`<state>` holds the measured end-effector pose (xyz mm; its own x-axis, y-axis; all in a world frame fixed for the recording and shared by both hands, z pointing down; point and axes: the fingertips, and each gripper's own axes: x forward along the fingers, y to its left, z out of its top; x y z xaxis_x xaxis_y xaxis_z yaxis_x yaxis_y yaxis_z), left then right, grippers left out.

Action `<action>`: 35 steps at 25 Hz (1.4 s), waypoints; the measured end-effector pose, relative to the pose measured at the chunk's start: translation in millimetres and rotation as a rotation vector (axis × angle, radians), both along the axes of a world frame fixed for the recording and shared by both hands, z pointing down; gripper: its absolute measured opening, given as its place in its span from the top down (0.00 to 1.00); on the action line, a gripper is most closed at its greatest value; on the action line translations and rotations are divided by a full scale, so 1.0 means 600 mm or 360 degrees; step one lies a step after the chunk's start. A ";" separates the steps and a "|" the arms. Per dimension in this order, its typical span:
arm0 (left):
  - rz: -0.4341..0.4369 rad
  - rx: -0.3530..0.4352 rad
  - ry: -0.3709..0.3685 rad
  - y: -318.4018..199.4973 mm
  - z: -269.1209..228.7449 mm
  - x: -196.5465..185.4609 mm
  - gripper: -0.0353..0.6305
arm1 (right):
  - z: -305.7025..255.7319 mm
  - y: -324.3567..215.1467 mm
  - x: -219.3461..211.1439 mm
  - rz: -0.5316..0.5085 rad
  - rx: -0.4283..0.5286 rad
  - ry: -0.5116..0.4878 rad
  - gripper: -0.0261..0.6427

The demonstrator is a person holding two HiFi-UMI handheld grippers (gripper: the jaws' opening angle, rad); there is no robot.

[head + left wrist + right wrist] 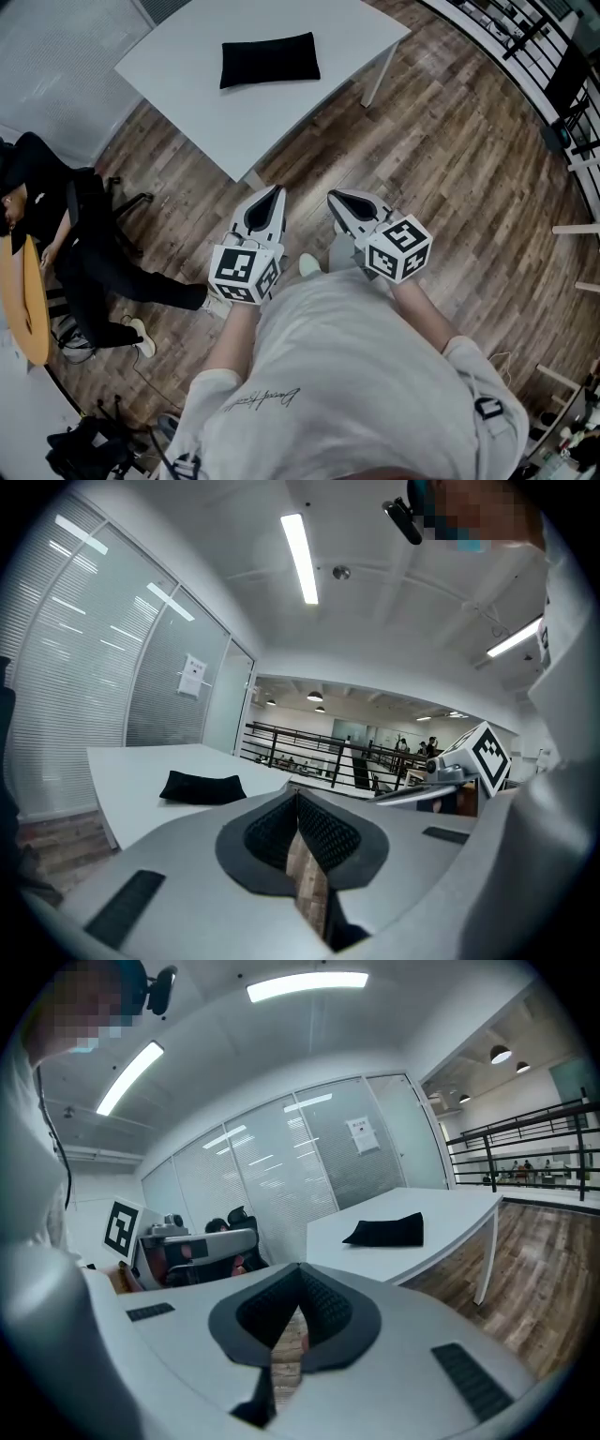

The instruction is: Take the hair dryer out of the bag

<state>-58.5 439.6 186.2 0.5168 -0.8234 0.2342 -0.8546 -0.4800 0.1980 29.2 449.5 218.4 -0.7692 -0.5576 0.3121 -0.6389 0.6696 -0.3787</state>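
A flat black bag (pixel 270 59) lies on the white table (pixel 187 75) ahead of me; no hair dryer shows. The same bag appears in the left gripper view (pixel 202 787) and the right gripper view (pixel 386 1230), some way off. My left gripper (pixel 278 190) and right gripper (pixel 331 195) are held side by side in front of my body, over the wooden floor short of the table's near corner. Both are shut with nothing between their jaws.
A person in black sits at the left by a chair (pixel 103 202), next to a round wooden tabletop (pixel 23 300). A black railing (pixel 525 37) runs along the upper right. Wooden floor lies between me and the table.
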 end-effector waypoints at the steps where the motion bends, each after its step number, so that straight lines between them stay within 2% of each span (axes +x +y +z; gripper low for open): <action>1: 0.0000 -0.0005 0.0004 -0.004 0.002 -0.003 0.93 | 0.000 -0.003 -0.002 -0.0001 -0.0003 -0.0005 0.94; 6: -0.0012 -0.0019 0.0013 -0.025 0.010 -0.018 0.93 | -0.009 -0.022 -0.008 -0.0006 0.0054 0.0017 0.94; 13: 0.0007 -0.0020 0.0014 -0.064 0.018 -0.006 0.93 | -0.007 -0.065 -0.001 0.0005 0.0111 0.0049 0.94; 19: -0.0012 -0.0018 0.0014 -0.130 0.025 -0.004 0.93 | -0.017 -0.123 -0.024 -0.0117 0.0271 0.0081 0.94; 35: -0.0037 -0.0054 -0.0008 -0.377 0.034 0.015 0.93 | 0.007 -0.395 0.001 -0.0120 0.0170 0.0112 0.94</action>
<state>-49.5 213.6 206.6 0.4965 -0.8267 0.2647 -0.8664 -0.4532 0.2097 29.6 212.3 222.7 -0.7884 -0.5320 0.3089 -0.6079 0.7508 -0.2585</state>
